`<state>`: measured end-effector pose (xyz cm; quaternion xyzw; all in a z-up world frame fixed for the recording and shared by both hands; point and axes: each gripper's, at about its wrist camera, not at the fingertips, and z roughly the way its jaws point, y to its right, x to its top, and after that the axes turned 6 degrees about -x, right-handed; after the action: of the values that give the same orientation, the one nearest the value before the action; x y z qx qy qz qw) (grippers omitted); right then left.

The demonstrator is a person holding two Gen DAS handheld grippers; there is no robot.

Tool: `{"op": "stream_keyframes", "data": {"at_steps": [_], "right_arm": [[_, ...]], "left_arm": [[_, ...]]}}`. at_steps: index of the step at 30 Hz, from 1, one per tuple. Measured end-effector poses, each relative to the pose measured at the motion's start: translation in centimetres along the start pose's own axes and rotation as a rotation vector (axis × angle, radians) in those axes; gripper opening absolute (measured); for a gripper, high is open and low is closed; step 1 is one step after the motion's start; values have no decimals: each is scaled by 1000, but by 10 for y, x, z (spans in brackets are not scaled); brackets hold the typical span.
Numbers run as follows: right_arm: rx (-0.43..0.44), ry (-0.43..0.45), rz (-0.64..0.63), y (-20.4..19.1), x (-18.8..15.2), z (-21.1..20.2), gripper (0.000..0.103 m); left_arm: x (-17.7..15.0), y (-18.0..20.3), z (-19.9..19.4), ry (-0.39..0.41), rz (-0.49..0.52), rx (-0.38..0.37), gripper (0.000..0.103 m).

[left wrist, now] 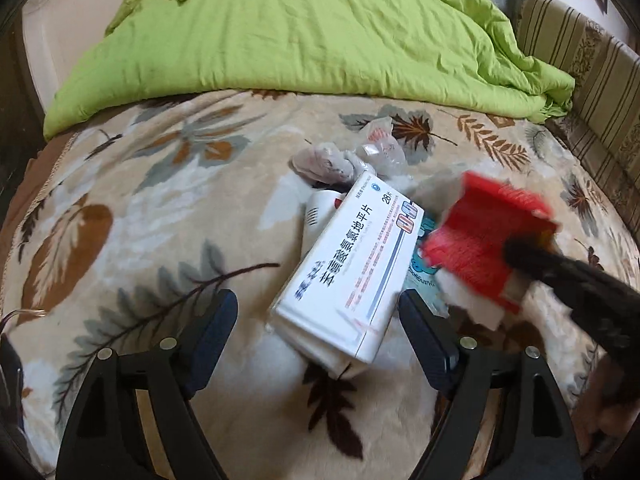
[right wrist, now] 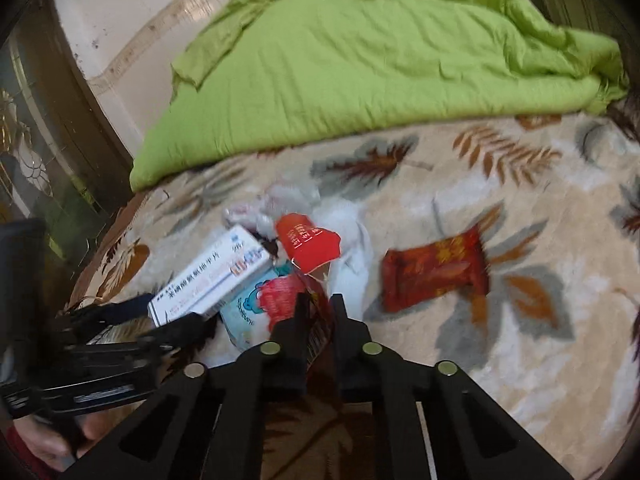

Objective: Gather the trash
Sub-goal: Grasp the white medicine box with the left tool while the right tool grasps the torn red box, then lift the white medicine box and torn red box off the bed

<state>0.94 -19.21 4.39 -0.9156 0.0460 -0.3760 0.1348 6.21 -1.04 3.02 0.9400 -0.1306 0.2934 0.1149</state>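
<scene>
Jaws of our right gripper pinch a light, crinkly red wrapper over the bed, while our left gripper, jaws wide, straddles the stiff white medicine box at twelve o'clock, best gripped across its long sides.

Plush, fuzzy leaf-print blanket; matt, creased green cotton-like quilt; smooth glossy cardboard medicine box; shiny crinkled red plastic wrapper; matt black plastic gripper fingers.
</scene>
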Motion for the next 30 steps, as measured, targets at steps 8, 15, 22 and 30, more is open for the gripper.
{"op": "stream_keyframes", "data": {"at_steps": [8, 15, 22, 30], "right_arm": [[20, 52, 40, 6, 0, -24, 8], [47, 74, 55, 8, -7, -46, 8], [41, 85, 10, 3, -32, -77, 8], [33, 81, 12, 8, -51, -98, 8]], "left_arm": [[-2, 6, 13, 25, -43, 11, 39], [-25, 9, -25, 106, -80, 22, 39], [-79, 19, -64, 87, -148, -41, 39], [-107, 42, -71, 35, -112, -90, 73]]}}
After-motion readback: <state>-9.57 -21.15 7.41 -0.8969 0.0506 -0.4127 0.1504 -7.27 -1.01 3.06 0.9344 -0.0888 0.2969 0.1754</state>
